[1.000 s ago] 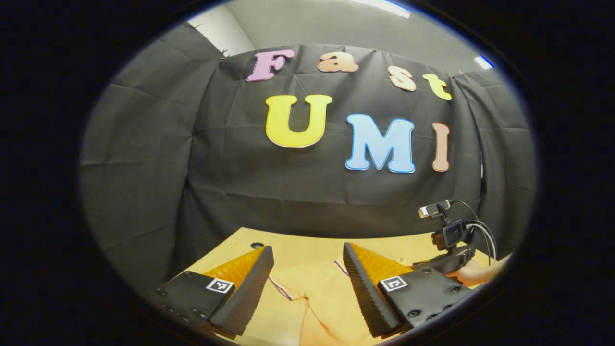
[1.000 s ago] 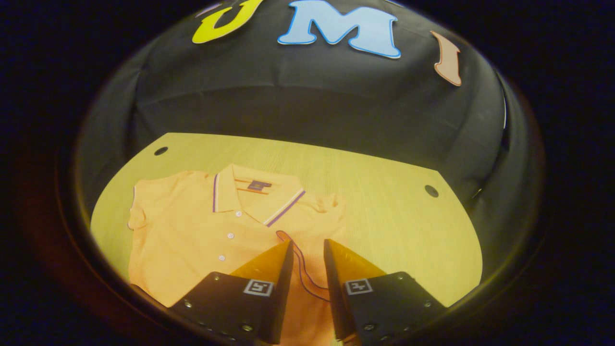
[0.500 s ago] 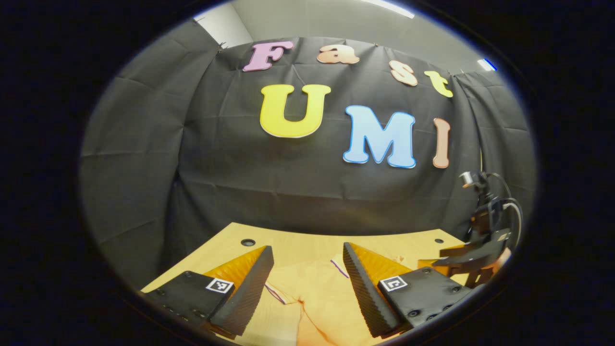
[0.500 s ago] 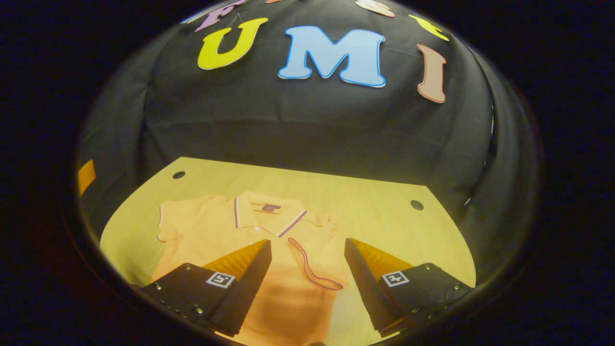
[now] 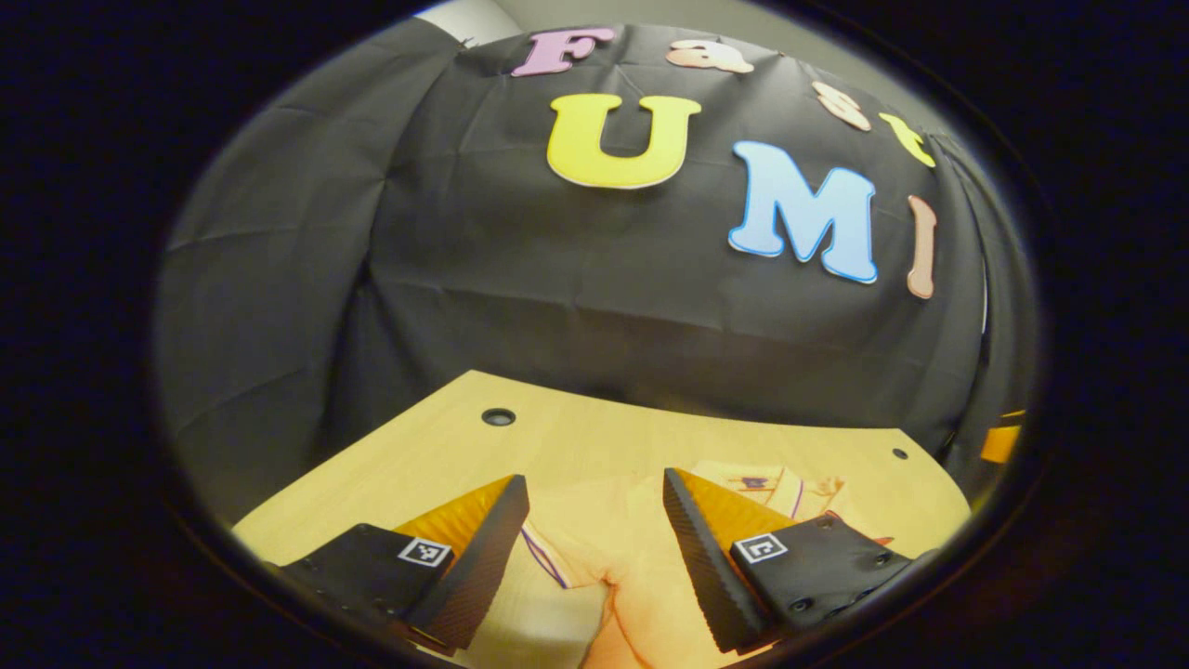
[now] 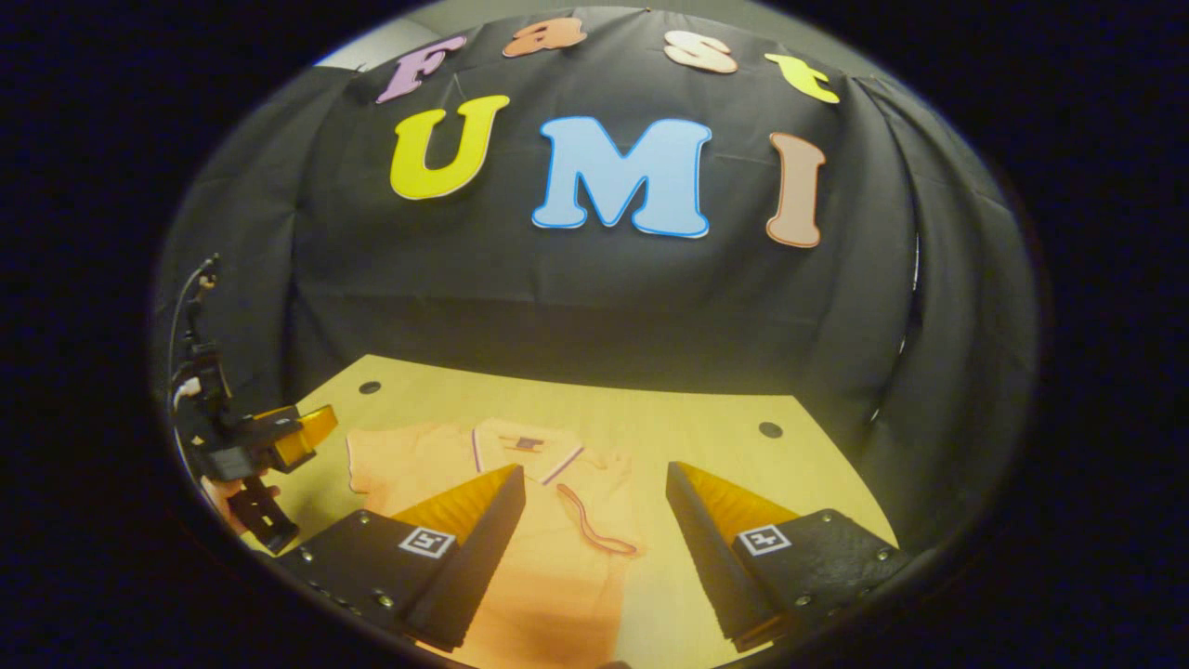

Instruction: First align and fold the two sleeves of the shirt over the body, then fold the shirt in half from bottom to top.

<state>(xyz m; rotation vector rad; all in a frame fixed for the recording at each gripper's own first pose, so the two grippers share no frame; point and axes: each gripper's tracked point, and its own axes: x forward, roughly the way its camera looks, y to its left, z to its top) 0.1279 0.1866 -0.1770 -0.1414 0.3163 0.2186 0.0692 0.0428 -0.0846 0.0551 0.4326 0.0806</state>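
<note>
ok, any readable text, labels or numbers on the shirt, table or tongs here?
On the shirt, the neck label: too small and blurred to read.
On the left tongs and right tongs: square black-and-white markers, patterns only, no words.
On the table: none.

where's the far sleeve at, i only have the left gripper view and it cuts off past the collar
Observer: In the right gripper view, that sleeve lies folded over the shirt body, below the collar.
Operator: right gripper holding it
Observer: No. The right gripper is open, fingers spread wide either side of the cuff.
Operator: and my sleeve
Observer: The other sleeve lies flat and unfolded on the table, with the left gripper just beside it.
</note>
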